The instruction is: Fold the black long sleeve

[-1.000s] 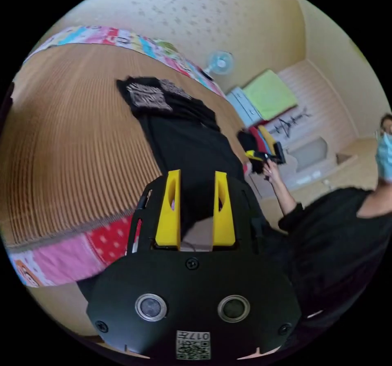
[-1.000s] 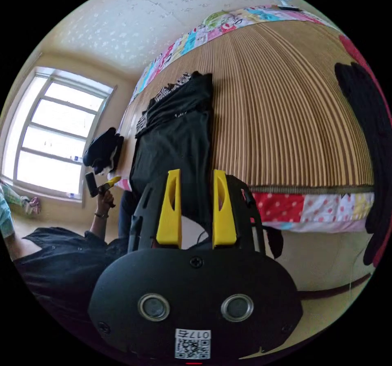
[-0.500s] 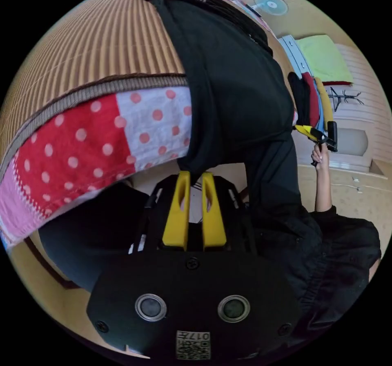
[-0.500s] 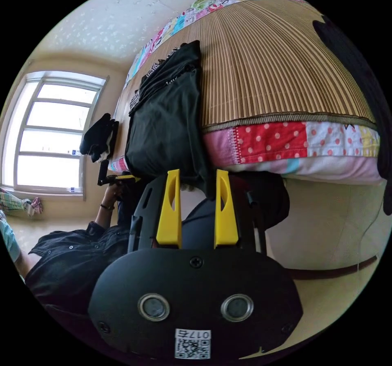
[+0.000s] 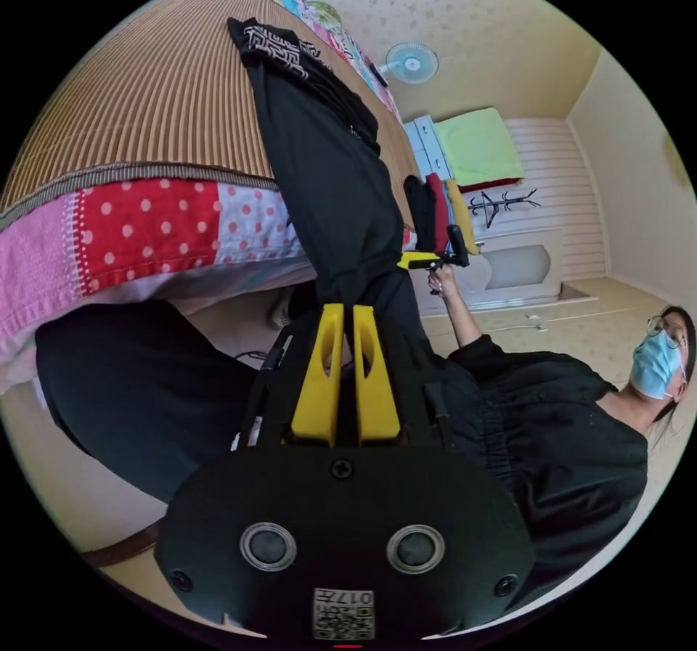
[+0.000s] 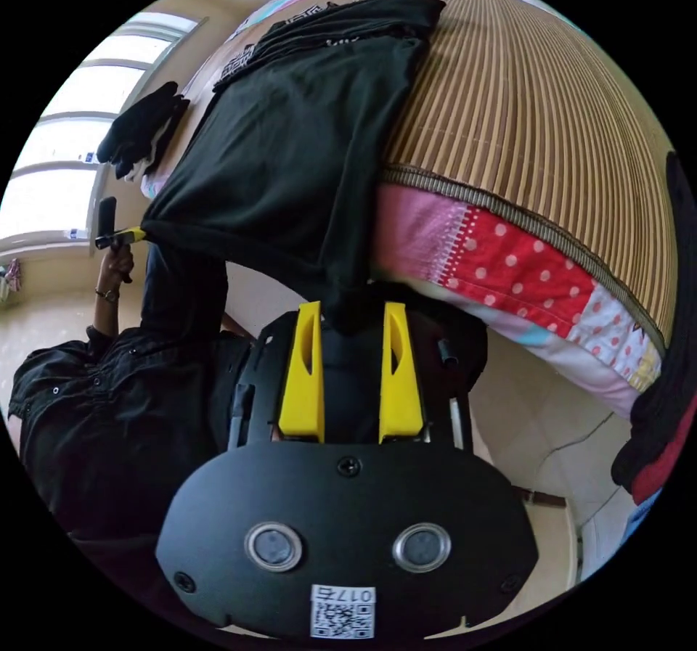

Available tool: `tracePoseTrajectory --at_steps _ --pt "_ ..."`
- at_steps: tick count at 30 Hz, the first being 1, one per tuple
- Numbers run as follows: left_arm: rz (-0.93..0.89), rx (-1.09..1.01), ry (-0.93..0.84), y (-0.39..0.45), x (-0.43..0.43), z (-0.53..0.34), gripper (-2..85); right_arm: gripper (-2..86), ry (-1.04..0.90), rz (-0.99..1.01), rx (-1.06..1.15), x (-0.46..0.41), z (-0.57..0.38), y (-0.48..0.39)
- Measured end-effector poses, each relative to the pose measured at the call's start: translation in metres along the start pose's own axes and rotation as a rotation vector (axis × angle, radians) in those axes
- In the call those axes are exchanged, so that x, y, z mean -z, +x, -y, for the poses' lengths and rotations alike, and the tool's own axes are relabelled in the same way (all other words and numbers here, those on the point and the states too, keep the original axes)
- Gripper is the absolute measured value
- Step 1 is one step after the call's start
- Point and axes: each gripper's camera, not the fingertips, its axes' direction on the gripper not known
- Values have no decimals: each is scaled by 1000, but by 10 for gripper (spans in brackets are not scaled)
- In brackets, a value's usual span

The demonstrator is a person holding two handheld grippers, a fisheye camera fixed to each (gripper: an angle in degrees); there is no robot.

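Over the near edge of the bed (image 5: 131, 223), the black long sleeve (image 5: 327, 172) lies lengthwise on the woven mat (image 6: 544, 99), its hem hanging toward me. My left gripper (image 5: 347, 310) has its jaws nearly closed, pinching one hem corner. My right gripper (image 6: 351, 310) has jaws parted with cloth bunched between them; whether they press it, I cannot tell. I judge the fabric light, limp and drapey, so both hem corners are the places to hold.
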Motion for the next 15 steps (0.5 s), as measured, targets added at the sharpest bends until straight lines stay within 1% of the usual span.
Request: tracePoseTrajectory --at_steps 2,3,6,8,9,11,14,15 --pt "-40 -3 26 0 11 -2 4 39 -63 -58 24 -2 -1 -2" --pt "-58 1 39 0 18 -3 3 35 -74 -48 30 -2 -2 -2" --pt "-77 3 67 2 38 -8 2 20 -55 153 18 15 -13 13" --pt "-94 -5 80 6 53 -12 2 16 96 395 -1 49 -38 35" --pt "-114 -12 96 10 64 -17 2 15 148 466 -4 60 -47 42" --pt "-162 -24 127 14 82 -26 2 13 375 743 5 100 -85 67" --pt "-281 -69 187 24 111 -44 2 12 556 919 37 133 -126 78" --pt "-345 -88 220 28 120 -52 2 12 587 954 45 137 -133 77"
